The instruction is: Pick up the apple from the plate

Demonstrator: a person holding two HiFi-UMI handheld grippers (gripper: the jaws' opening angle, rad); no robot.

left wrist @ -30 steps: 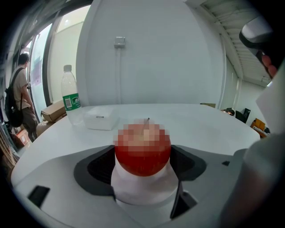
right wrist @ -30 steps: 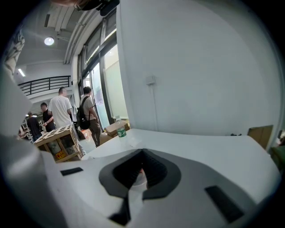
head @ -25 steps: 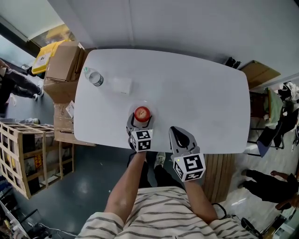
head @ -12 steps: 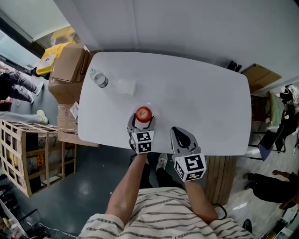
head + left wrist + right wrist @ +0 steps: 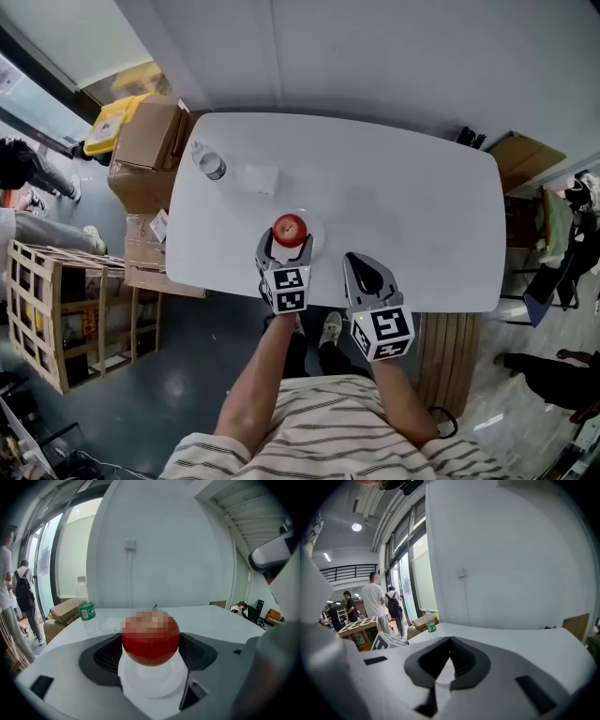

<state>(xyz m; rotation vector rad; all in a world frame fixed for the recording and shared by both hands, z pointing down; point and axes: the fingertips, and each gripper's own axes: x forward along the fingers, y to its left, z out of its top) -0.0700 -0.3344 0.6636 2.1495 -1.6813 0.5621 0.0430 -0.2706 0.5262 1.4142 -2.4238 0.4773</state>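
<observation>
Looking along the left gripper (image 5: pixel 284 247), we see its jaws spread wide on either side of the apple (image 5: pixel 151 638), the dark ribbed pads (image 5: pixel 107 656) flanking the fruit at about its widest part; we cannot tell whether either pad touches the skin, and nothing is clamped yet. The apple sits upright, stem up, in the middle of a small white plate (image 5: pixel 152 686) near the front edge of the table (image 5: pixel 403 206). The right gripper (image 5: pixel 367 277) rests well to the side of the plate, its jaws brought together on nothing. We judge the apple to be firm and fairly heavy for its size, with a smooth, waxy, rounded skin that could slide out of a pinch taken too high or too low, so we would close across its broadest girth, where the pads already line up, and squeeze only until it seats. Too hard a squeeze could bruise the flesh. The plate looks light and shallow, so it may shift or lift a little if the pads catch its rim; we would keep the jaws above the rim and raise the apple straight up.
</observation>
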